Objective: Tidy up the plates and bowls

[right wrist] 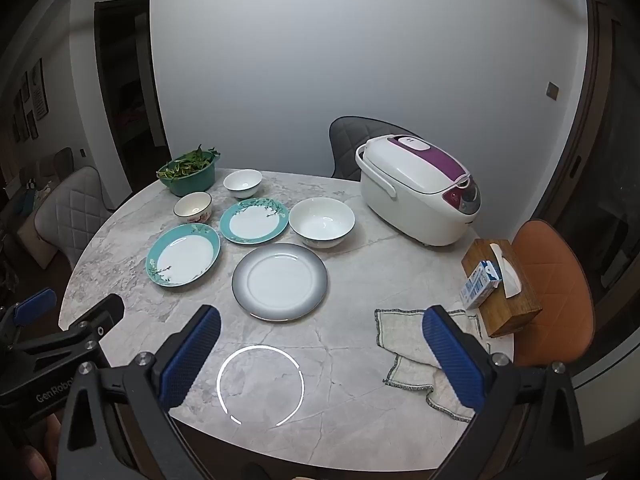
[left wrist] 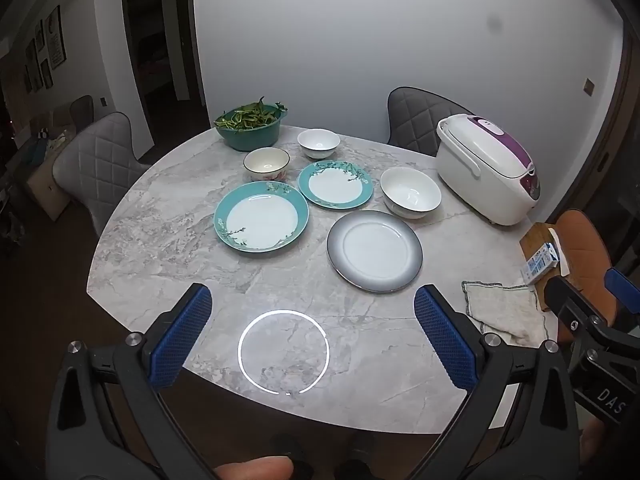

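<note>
table (left wrist: 160, 240) | landmark: rice cooker (left wrist: 486, 168), far right | left of it: large bowl (left wrist: 410, 194), then two plates (left wrist: 335, 184) | before it: third plate (left wrist: 375, 251), cloth (left wrist: 500, 308)

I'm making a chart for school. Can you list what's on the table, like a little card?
table: round marble top
plates: two teal-rimmed, one grey-rimmed
bowls: large white, two small
green pot: full of leafy greens
cooker: white and purple, lid closed
cloth: crumpled, near edge
left gripper: open, empty
right gripper: open, empty
</note>
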A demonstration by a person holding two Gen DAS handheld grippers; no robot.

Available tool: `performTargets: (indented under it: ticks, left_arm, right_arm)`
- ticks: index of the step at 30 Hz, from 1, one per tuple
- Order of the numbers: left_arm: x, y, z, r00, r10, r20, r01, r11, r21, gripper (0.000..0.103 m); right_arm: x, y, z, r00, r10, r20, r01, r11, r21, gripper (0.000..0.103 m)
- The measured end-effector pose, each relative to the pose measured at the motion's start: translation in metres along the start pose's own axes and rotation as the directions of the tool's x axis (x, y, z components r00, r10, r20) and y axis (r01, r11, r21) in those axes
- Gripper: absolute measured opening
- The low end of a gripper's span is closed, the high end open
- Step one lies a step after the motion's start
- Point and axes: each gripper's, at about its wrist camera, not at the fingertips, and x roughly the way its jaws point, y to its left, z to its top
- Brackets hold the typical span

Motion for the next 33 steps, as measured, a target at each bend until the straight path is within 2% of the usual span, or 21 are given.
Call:
performTargets:
  ticks: [17,33]
  left_arm:
    - [-0.002,-0.007,-0.007,1.000,0.002,-0.007,-0.002,1.000,-0.004,0.103]
    - [0.002,0.003,-0.012,1.000,-0.001,-0.010,0.001,1.000,-0.004,0.103]
  right_arm:
    - [0.001,0.001,-0.001,1.000,-0.002,-0.006,0.002,1.000,-0.003,0.103]
    - [0.001,0.002,0.002,1.000,-0.003,-0.009,0.003,1.000,-0.006,0.103]
